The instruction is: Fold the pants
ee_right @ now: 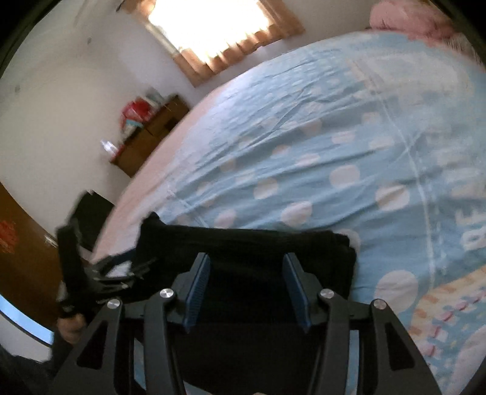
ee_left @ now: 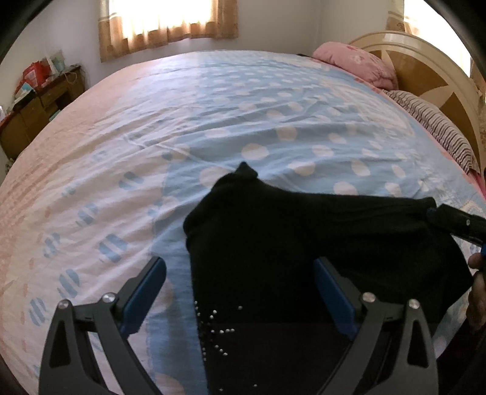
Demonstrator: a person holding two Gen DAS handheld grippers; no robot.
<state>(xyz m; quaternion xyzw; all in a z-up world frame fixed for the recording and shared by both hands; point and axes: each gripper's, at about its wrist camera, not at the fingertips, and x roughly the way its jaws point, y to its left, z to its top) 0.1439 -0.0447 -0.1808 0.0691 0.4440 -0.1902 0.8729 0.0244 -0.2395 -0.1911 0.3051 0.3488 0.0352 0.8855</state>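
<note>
Black pants (ee_left: 303, 237), folded into a thick stack with small silver studs near the front, lie on the blue dotted bedsheet (ee_left: 243, 106). My left gripper (ee_left: 240, 270) stands wide open over the stack's left edge, and its pads touch no fabric. At the right edge of the left wrist view, my right gripper (ee_left: 455, 226) points at the pants' far right corner, with a hand (ee_left: 477, 273) behind it. In the right wrist view the right gripper (ee_right: 247, 273) is open just above the pants (ee_right: 243, 243), its blue pads apart and pressing on nothing. The left gripper (ee_right: 121, 270) shows blurred at the left.
A pink pillow (ee_left: 355, 63) and a striped pillow (ee_left: 434, 127) lie by the wooden headboard (ee_left: 425, 70) at the far right. A cluttered brown dresser (ee_left: 39, 106) stands past the bed's left side, under a curtained window (ee_left: 167, 27). Pink-patterned sheet (ee_left: 60, 182) covers the bed's left part.
</note>
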